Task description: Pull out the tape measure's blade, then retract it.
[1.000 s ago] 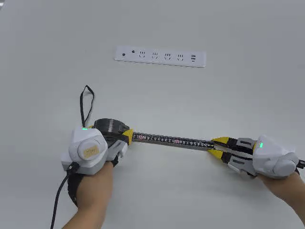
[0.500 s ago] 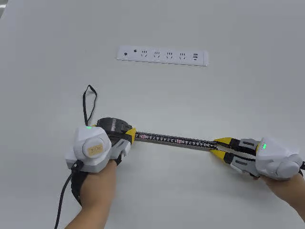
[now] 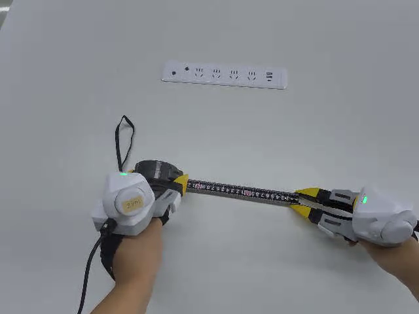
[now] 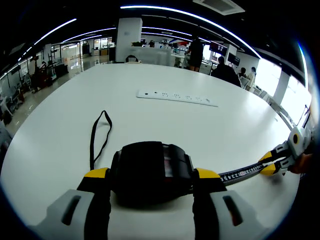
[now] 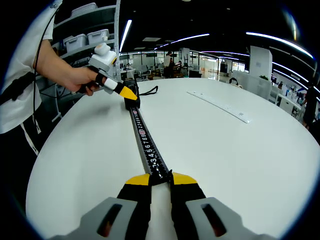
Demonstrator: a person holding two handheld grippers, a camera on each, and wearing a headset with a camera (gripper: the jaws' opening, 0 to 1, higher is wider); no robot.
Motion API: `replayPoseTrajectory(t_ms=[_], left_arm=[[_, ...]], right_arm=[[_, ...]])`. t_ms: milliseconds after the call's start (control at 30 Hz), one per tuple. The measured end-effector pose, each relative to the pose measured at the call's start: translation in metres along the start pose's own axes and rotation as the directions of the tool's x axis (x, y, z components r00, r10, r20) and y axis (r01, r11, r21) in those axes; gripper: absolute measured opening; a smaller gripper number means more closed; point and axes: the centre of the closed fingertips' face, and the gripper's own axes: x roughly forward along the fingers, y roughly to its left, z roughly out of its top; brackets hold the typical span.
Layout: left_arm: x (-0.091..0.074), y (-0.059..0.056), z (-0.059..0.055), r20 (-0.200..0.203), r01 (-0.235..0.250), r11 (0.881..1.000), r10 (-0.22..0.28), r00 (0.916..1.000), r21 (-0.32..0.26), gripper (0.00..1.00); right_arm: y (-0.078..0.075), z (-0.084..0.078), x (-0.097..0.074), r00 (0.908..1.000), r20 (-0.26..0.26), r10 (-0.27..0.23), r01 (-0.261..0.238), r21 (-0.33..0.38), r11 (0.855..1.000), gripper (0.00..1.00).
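Two grippers: left gripper point(image 4: 151, 175), right gripper point(image 5: 160, 179); one tape measure point(image 3: 154, 171); one power strip point(image 3: 224, 74)

White table point(image 3: 327, 144); ceiling light strips point(image 4: 200, 15); shelving point(image 5: 82, 40); windows point(image 4: 260, 75).

Left gripper point(image 3: 169, 188) low at left, jaws clamped around tape measure point(image 4: 150, 167) body, left hand point(image 3: 134, 248) behind it. Right gripper point(image 3: 303, 201) out at right, jaws pinched on blade point(image 3: 239, 191) end, right hand point(image 3: 391, 256) behind. Arms spread apart.
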Motion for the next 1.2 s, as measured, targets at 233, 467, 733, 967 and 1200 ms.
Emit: replayPoseTrajectory(t_ms=[233, 467, 733, 967, 1200], left_arm=[[0.000, 0.000, 0.000, 0.003, 0.004, 1.000, -0.004, 1.0000, 0.002, 0.64], [0.000, 0.001, 0.000, 0.005, 0.004, 1.000, -0.005, 1.0000, 0.003, 0.64], [0.001, 0.001, -0.001, -0.001, 0.003, 1.000, -0.003, 1.0000, 0.005, 0.63], [0.001, 0.002, -0.001, -0.003, 0.004, 1.000, -0.004, 1.0000, 0.007, 0.63], [0.001, 0.001, -0.001, -0.005, 0.006, 1.000, -0.006, 1.0000, 0.010, 0.63]], right_arm=[[0.003, 0.003, 0.004, 0.9999, 0.005, 0.009, -0.009, 0.000, 1.000, 0.12], [0.003, 0.003, 0.003, 0.9999, 0.008, 0.007, -0.007, 0.004, 1.000, 0.12], [0.003, 0.003, 0.003, 0.9999, 0.009, 0.006, -0.006, 0.004, 1.000, 0.12], [0.004, 0.005, 0.007, 0.9999, 0.010, 0.011, -0.011, 0.008, 1.000, 0.12], [0.007, 0.008, 0.012, 0.9998, 0.013, 0.018, -0.018, 0.008, 1.000, 0.12]])
